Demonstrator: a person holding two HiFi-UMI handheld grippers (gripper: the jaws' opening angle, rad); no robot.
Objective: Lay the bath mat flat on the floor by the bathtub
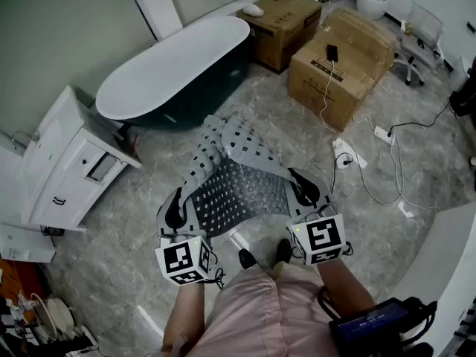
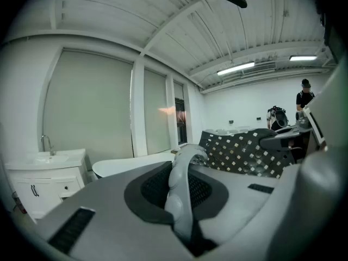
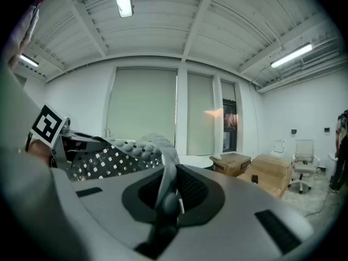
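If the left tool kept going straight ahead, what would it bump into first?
Probably the white oval bathtub, beyond the grey perforated rubber bath mat that the left tool grips; depth is hard to judge.

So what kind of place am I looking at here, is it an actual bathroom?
Probably a mock bathroom staged in a lab or workshop. A freestanding bathtub, a white vanity and a bath mat say bathroom, but cardboard boxes and an office chair share the floor.
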